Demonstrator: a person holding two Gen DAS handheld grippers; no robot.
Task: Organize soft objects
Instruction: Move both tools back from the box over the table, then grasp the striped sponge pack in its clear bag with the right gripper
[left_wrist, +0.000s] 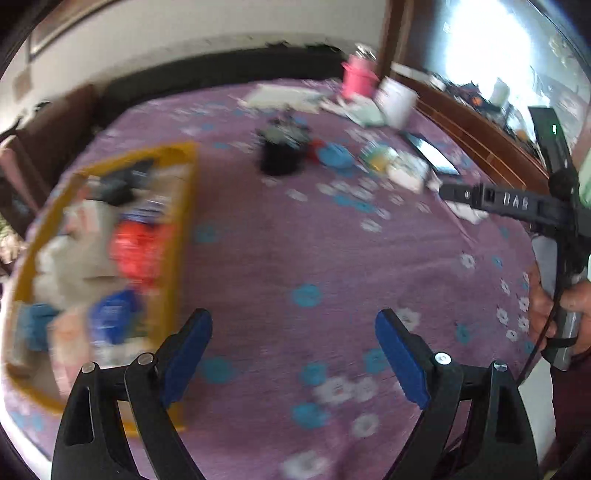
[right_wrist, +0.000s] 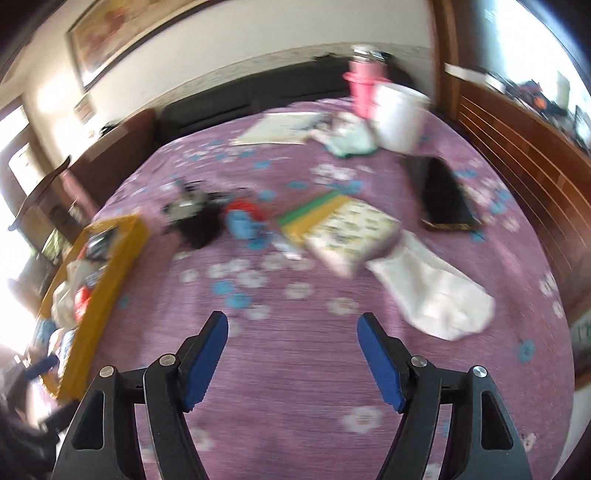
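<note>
A yellow box (left_wrist: 186, 206) sits on the purple bedspread at the left, holding several soft items: white, red (left_wrist: 140, 251) and blue cloth. It also shows in the right wrist view (right_wrist: 110, 273). A white sock (right_wrist: 436, 291) lies flat to the right. A black cloth pile (right_wrist: 201, 223), a red and blue item (right_wrist: 242, 219) and a patterned packet (right_wrist: 347, 232) lie mid-bed. My left gripper (left_wrist: 293, 334) is open and empty beside the box. My right gripper (right_wrist: 291, 332) is open and empty, left of the sock. The right gripper's body shows at the right of the left view (left_wrist: 517, 203).
A white bucket (right_wrist: 400, 114), a pink container (right_wrist: 364, 86) and papers (right_wrist: 280, 127) sit at the far end. A black tablet (right_wrist: 443, 195) lies at the right. A wooden ledge (right_wrist: 524, 162) borders the bed on the right, a dark headboard (right_wrist: 258, 92) at the back.
</note>
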